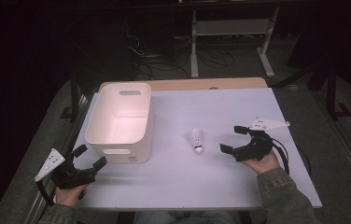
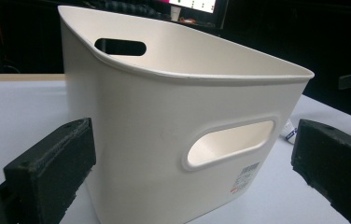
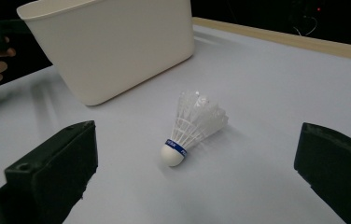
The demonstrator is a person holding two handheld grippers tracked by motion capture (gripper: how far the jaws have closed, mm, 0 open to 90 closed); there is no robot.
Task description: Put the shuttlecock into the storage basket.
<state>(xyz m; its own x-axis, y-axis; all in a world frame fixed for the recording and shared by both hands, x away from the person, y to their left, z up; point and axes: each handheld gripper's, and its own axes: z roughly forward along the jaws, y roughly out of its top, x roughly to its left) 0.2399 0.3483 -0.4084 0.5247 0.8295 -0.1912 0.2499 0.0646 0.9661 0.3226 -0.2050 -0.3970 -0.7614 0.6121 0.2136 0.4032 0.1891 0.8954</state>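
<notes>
Jaws wide apart, shuttlecock point(image 3: 190, 130) just ahead, untouched.

white shuttlecock point(image 1: 196, 140) lying on side, right of bin point(image 1: 117, 140).

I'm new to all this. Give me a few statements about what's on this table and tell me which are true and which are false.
1. The shuttlecock lies on the table, outside the bin. True.
2. The right gripper is clamped on the shuttlecock. False: its jaws are open and apart from it.
3. The bin has handle cut-outs in its walls. True.
4. The left gripper holds the bin's rim. False: it is open, near the bin's corner, gripping nothing.
5. The shuttlecock's cork end carries a red band. False: the band is blue.
</notes>
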